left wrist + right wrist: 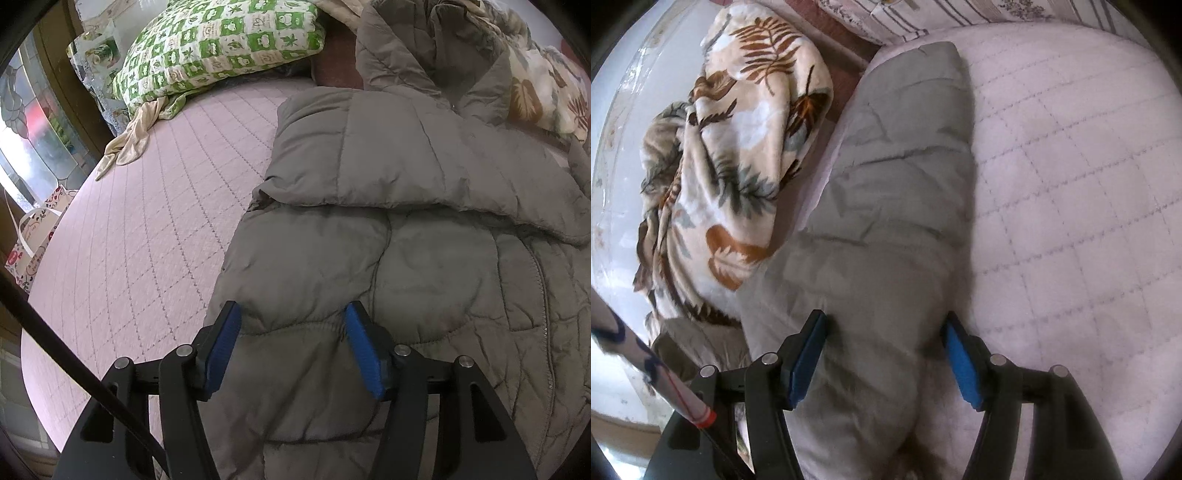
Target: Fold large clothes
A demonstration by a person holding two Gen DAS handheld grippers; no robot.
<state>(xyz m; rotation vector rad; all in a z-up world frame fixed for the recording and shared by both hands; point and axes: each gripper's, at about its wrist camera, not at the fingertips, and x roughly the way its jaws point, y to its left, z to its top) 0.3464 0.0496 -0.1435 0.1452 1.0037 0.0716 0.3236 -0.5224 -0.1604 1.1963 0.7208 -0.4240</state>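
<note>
Jacket [406, 229] sleeve [897, 192] lengthwise, cuff far.

A bed with a pink quilted cover [147, 229] carries a green-checked pillow [221, 48] and leaf-print blanket [738, 155], beside a daylit stained-glass window [22, 122].

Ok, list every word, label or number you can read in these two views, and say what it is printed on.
Nothing can be read for certain.
Paper gift bag beside the bed: small printed lettering, too blurred and distorted to read.
Green patterned pillow: tiny marks in some squares, too small to read.
Grey puffer jacket: no label or brand shows.
Leaf-print blanket: pattern only, no text.
</note>
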